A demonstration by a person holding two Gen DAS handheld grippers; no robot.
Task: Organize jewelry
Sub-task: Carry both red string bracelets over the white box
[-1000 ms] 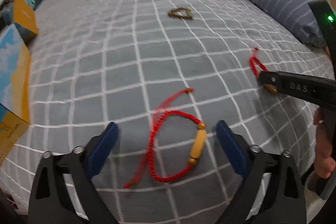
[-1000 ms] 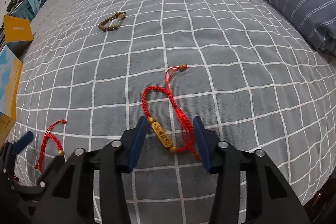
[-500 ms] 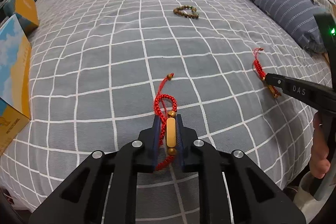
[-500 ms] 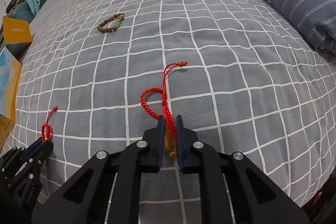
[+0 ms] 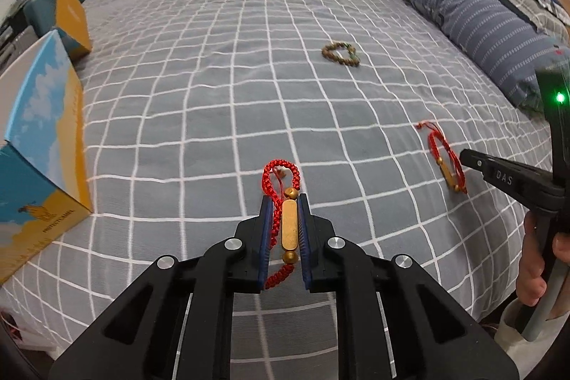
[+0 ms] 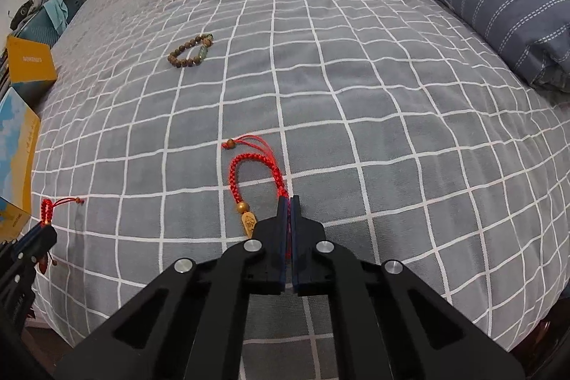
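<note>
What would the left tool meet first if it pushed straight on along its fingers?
Most likely the checked bedspread just past the red bracelet it grips; the left tool points downward. Depth is approximate.

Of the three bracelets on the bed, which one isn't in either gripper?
The brown beaded bracelet, lying loose farther up the bedspread. Each of the two red cord bracelets is clamped in a gripper's fingers.

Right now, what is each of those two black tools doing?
Left tool: closed on a red braided cord bracelet with a gold bar.
Right tool: closed on another red cord bracelet, gripping its cord.
</note>
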